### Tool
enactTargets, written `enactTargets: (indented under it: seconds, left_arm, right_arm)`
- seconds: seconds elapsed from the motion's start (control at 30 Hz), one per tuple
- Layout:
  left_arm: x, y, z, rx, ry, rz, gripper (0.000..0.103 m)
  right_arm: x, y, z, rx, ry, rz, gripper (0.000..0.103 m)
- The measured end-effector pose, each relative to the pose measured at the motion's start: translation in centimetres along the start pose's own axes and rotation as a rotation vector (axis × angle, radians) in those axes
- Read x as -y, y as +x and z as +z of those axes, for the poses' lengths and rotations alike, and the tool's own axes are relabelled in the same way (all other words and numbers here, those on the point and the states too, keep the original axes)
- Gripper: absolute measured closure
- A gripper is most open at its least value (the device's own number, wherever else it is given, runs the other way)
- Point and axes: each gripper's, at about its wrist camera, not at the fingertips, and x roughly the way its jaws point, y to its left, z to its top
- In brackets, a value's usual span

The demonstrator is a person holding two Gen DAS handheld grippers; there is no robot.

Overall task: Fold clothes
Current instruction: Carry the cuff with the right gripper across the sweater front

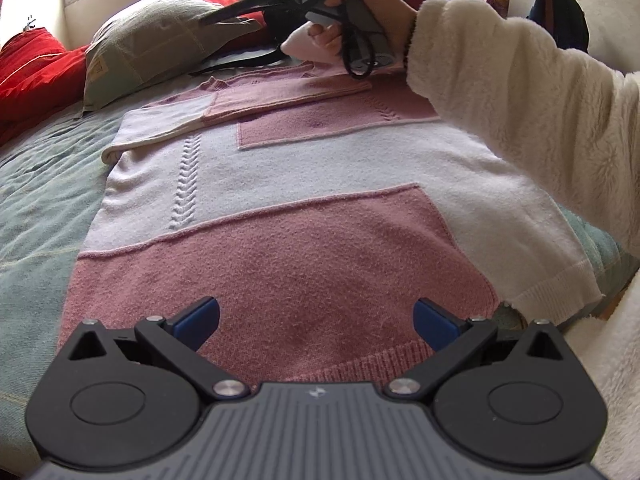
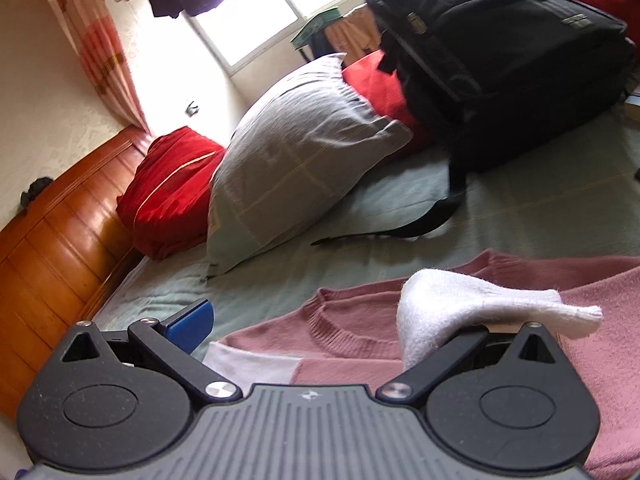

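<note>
Pink-and-white knit sweater [image 1: 304, 208] lying flat on the green quilted bedspread [image 1: 36, 184], hem end nearest the left wrist camera. Fuzzy blocks of dusty pink and off-white, raised cable stitch down one white panel, ribbed hem. One sleeve [image 1: 256, 98] already folded across the chest, flat and straight.

Left gripper [image 1: 316, 322] hovering low over the pink hem panel, jaws spread wide, blue pads [image 1: 198, 322] clear of the fabric, nothing held.

Right gripper [image 2: 312, 328] up by the ribbed neckline [image 2: 340, 330], jaws also wide apart. White sleeve cuff [image 2: 480, 308] draped limply over the right finger, hiding its pad; not pinched between the two fingers. Left blue pad [image 2: 190, 326] bare. In left wrist view, hand [image 1: 360, 20] in a fluffy cream fleece sleeve [image 1: 520, 112] gripping the right tool's handle, black cord looped below it.

Beyond the sweater: plump grey-green pillow [image 2: 292, 152] with pale grid lines, red cushions [image 2: 172, 188], black nylon backpack [image 2: 500, 52] with a strap trailing on the bedspread, glossy orange wood headboard [image 2: 60, 240].
</note>
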Motion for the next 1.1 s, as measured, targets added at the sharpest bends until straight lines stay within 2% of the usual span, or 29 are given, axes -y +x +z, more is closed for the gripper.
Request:
enactTargets:
  seconds: [0.4,0.63,0.8,1.1]
  left_arm:
    - [-0.4,0.2,-0.3,-0.01,-0.02,0.002,0.001]
    - [-0.6,0.6,-0.3,-0.014,-0.021,-0.005,0.001]
    - [-0.7,0.8,-0.4,-0.018,-0.028,-0.002,0.001]
    - [-0.5,1.1,-0.4,-0.014,-0.026,-0.019,0.001]
  right_arm:
    - [-0.9,3.3,-1.9,-0.081,-0.042,-0.02,0.0]
    - [-1.3,4.1,-2.2,-0.085,-0.07,-0.016,0.0]
    - [-0.3,5.6,-3.4,-0.153,-0.069,-0.021,0.0]
    - [2.0,2.5,-2.1,-0.2,-0.025,0.032,0.0]
